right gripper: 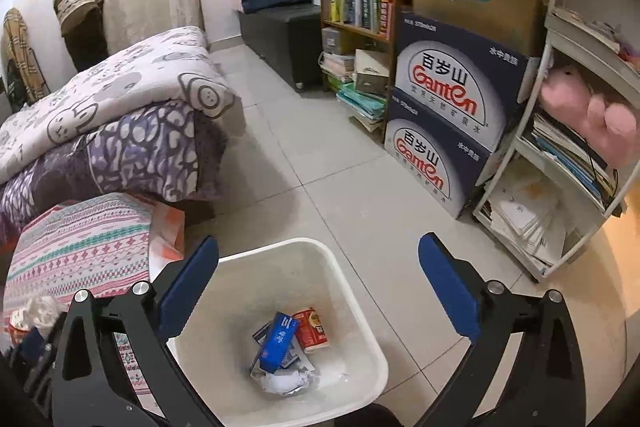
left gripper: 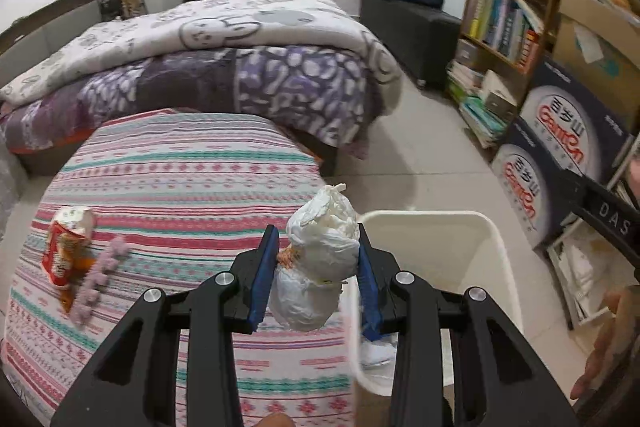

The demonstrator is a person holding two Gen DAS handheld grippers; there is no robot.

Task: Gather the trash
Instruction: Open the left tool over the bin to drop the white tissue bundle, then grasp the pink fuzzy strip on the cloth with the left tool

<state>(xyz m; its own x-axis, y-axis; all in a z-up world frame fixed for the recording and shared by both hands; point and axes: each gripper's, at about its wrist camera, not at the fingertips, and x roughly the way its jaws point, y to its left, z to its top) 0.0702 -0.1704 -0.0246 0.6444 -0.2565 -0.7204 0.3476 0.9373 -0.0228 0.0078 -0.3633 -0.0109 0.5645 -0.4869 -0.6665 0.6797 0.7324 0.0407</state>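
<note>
My left gripper [left gripper: 318,275] clamps a crumpled white paper wad [left gripper: 320,263] upright between its pads, above the striped bedding's edge; the white bin [left gripper: 496,267] lies just to its right. My right gripper [right gripper: 320,291] gapes empty over that bin.

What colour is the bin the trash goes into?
White, or off-white; the bin shows best in the right wrist view.

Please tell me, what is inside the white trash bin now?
The white trash bin holds a blue carton, a red snack packet, and crumpled white paper at the bottom. Anything under these pieces is covered and cannot be seen.
</note>
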